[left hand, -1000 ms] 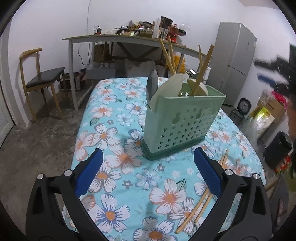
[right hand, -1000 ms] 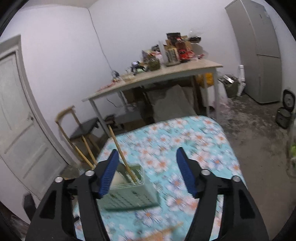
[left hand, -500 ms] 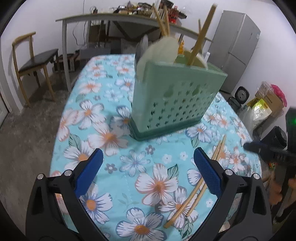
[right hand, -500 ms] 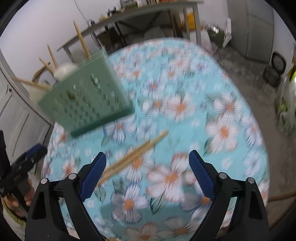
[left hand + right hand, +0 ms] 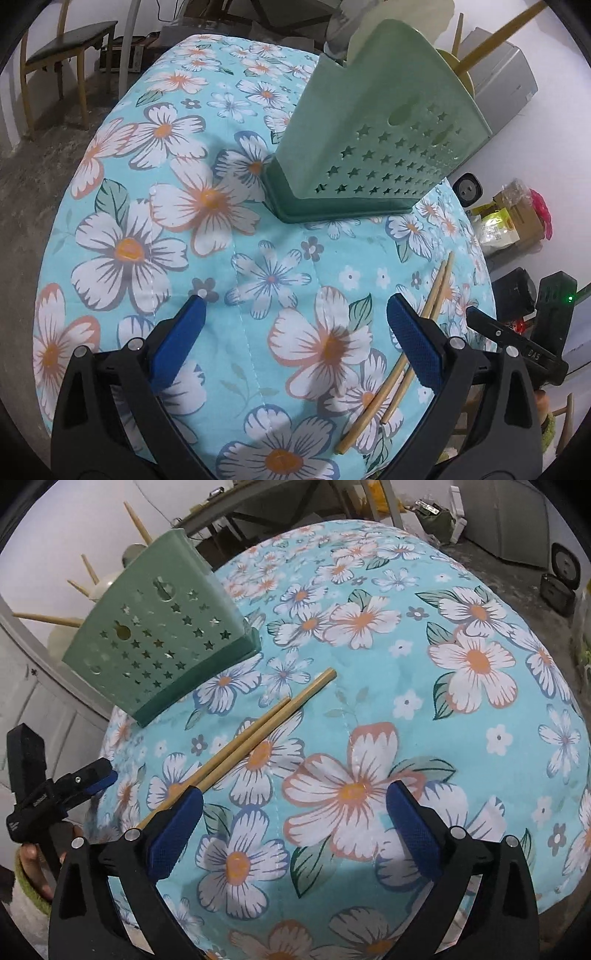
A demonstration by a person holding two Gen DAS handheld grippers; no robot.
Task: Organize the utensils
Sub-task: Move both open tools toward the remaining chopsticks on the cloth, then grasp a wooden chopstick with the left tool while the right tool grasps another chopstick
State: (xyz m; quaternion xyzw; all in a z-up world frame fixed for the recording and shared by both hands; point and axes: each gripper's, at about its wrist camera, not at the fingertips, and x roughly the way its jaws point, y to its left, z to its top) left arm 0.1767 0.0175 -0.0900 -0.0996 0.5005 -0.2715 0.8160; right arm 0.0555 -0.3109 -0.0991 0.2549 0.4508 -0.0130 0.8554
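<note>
Two bamboo chopsticks [image 5: 255, 734] side by side on floral tabletop [image 5: 461, 709], near green perforated utensil holder [image 5: 159, 646]. Right gripper [image 5: 293, 821] just widened fully, empty; left gripper [image 5: 295, 330] wide, empty.

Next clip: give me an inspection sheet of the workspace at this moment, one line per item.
Surface: table under a floral tablecloth.
Job's things: two chopsticks lying side by side; green utensil holder upright, already holding utensils.
Clutter: nothing seen on the cloth.
Grippers: right gripper open, jaws have just been opening, nothing between them; left gripper open, empty.
Cables: a cord on the back wall.
Surroundings: chair, refrigerator, cardboard box on the floor.
</note>
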